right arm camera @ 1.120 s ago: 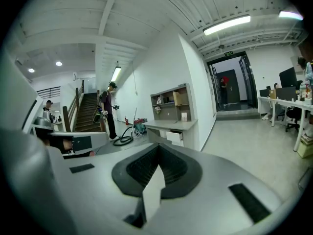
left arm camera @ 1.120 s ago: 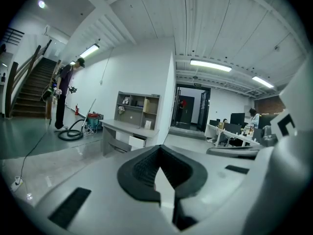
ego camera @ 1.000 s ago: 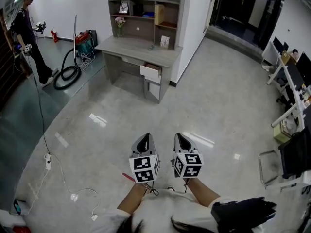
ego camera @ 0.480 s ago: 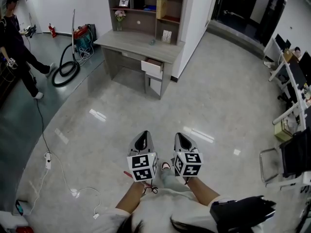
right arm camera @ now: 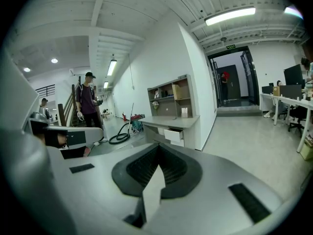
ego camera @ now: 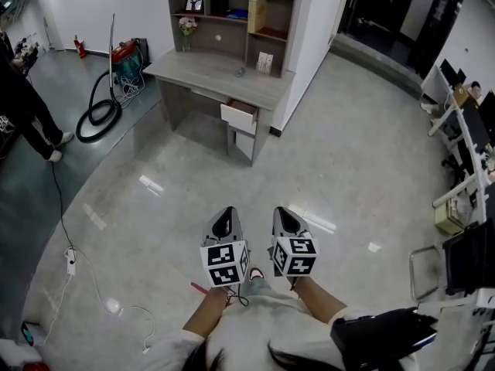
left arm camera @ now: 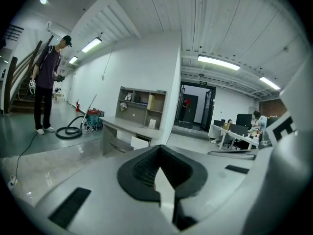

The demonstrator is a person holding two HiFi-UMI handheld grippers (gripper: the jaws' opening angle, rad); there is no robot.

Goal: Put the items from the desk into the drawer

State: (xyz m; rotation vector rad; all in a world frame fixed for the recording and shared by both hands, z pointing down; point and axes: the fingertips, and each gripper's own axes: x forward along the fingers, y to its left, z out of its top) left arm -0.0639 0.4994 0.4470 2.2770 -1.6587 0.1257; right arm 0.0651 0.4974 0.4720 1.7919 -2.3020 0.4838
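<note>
Both of my tongs are closed with nothing in them: the left gripper (ego camera: 224,221) and the right gripper (ego camera: 285,219) each have their jaws pressed together, held out side by side over bare floor. The desk (ego camera: 203,74) stands well apart from me against the far wall, and its drawer (ego camera: 238,114) hangs partly pulled out under the right end of the top. On the top I can make out a small dark item (ego camera: 240,72) near the middle, a pale upright item (ego camera: 264,62) by the shelves, and a vase of flowers (ego camera: 186,31) at the left; all are too small from here to name surely. I judge the small item light and stiff, best pinched across its narrow sides. The upright one looks thin and may tip, so I would take it low. The vase seems fragile and top-heavy, so I would grip the body, not the stems.
</note>
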